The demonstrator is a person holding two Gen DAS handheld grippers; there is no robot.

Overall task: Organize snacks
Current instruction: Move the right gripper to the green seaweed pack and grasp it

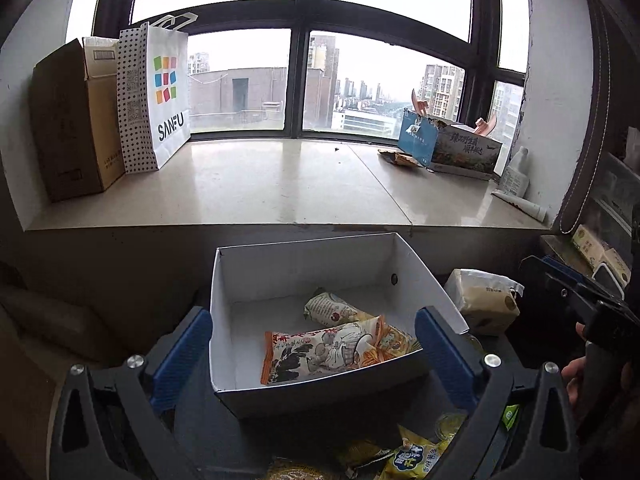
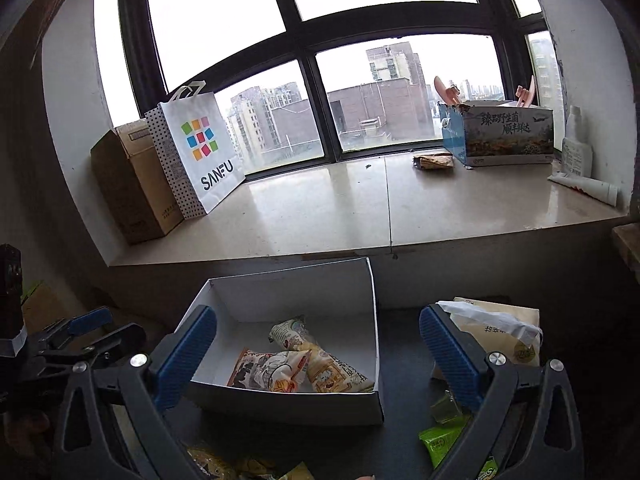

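- Loose snacks left on the dark counter at its near edge: yellow packets (image 1: 416,456) just below the left gripper (image 1: 312,356), green packets (image 2: 440,442) under the right gripper (image 2: 318,358).
- Both claws spread wide, nothing pinched between the blue pads (image 2: 188,354).
- Straight ahead of both, between the spread fingers: white box (image 1: 256,276), open-topped, near the counter's far edge.
- Inside already, toward the box's near right corner: orange-edged packet (image 1: 320,354), yellowish packet (image 2: 336,372) and one more packet (image 1: 332,308) behind.
- By judgement, task partly done: three in, several out.
- Right of the box, touching or just beside: cream bag (image 1: 486,298).
- Farther off, pale window ledge (image 1: 260,192) with SANFU paper bag (image 1: 154,96) and brown carton (image 1: 68,120) at its left end, printed box (image 2: 500,136) at its right.
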